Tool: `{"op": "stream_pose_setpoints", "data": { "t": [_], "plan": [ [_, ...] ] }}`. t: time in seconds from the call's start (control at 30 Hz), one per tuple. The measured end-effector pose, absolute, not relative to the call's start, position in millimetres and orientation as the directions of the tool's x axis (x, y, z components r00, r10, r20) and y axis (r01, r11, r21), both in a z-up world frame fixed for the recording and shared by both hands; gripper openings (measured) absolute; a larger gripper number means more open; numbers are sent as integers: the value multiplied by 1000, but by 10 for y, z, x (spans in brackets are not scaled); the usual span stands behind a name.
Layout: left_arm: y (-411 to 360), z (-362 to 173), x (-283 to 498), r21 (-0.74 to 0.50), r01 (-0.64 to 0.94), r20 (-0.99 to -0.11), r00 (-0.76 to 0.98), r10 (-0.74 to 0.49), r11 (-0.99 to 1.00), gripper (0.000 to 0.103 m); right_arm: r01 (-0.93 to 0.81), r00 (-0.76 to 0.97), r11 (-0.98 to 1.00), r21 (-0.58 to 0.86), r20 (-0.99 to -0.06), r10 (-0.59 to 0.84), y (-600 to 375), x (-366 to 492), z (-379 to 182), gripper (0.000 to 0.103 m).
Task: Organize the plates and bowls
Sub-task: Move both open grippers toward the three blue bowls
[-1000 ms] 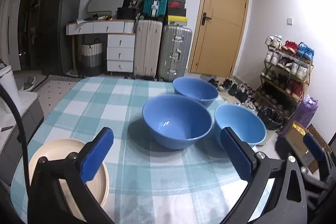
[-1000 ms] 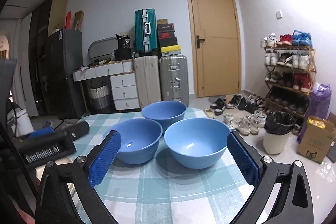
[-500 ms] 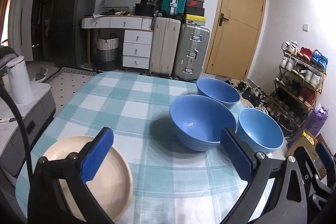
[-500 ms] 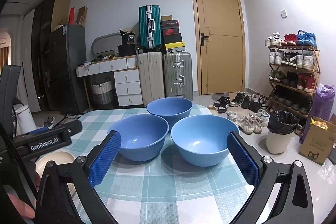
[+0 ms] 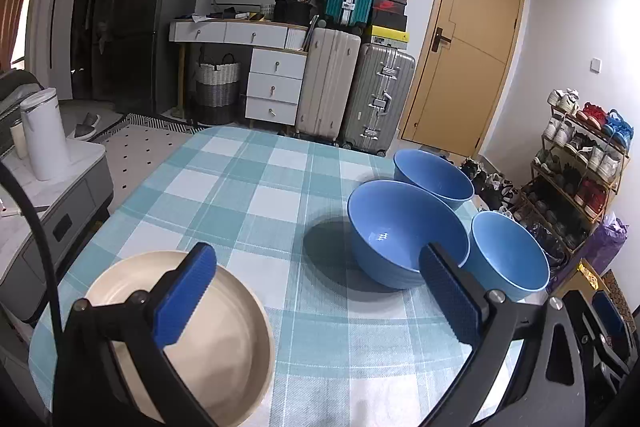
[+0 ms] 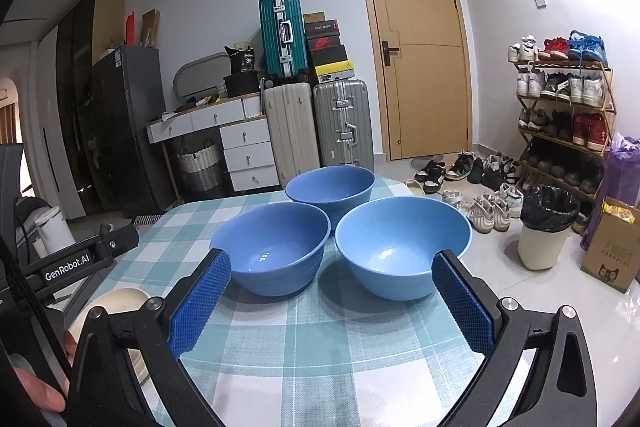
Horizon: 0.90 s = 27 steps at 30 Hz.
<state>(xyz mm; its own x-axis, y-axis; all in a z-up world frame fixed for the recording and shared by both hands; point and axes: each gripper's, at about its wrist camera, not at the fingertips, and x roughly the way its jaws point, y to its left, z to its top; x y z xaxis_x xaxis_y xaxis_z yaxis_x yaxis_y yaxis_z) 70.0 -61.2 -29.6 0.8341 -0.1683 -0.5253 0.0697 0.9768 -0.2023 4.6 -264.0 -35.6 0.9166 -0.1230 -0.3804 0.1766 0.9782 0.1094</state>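
Three blue bowls stand close together on the checked tablecloth (image 5: 256, 203): a middle bowl (image 5: 404, 231) (image 6: 272, 247), a far bowl (image 5: 434, 177) (image 6: 332, 189) and a lighter right bowl (image 5: 508, 253) (image 6: 402, 245). A cream plate (image 5: 200, 339) (image 6: 116, 303) lies at the near left corner. My left gripper (image 5: 316, 291) is open and empty, above the near table between plate and middle bowl. My right gripper (image 6: 332, 303) is open and empty, just in front of the middle and right bowls.
The table's right edge runs close beside the right bowl. Beyond it are a shoe rack (image 6: 564, 107), a bin (image 6: 546, 223) and a cardboard box (image 6: 612, 251). Suitcases (image 5: 356, 87) and drawers (image 5: 272, 83) stand behind. A white cabinet with a kettle (image 5: 44, 135) is at the left.
My left gripper has swung left and back, so the bowls have shifted right and more of the cream plate shows. My right gripper has edged slightly closer to the bowls. Both stay open.
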Motion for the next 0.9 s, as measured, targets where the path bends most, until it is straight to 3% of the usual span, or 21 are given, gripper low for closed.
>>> {"op": "stream_pose_setpoints", "data": {
  "t": [0.17,0.63,0.9],
  "plan": [
    [-595,-300,718,-205,66,-525,835,-166,977,102,177,897,971,162,-433,-91,-2689,120,-422,102],
    [-781,-374,772,-180,99,-554,812,-184,979,102,243,891,919,311,-446,-85,-3102,61,-399,102],
    [-803,-267,1230,-196,71,-652,735,-184,978,102,134,853,906,402,-512,101,-3109,437,-288,102]
  ]
}}
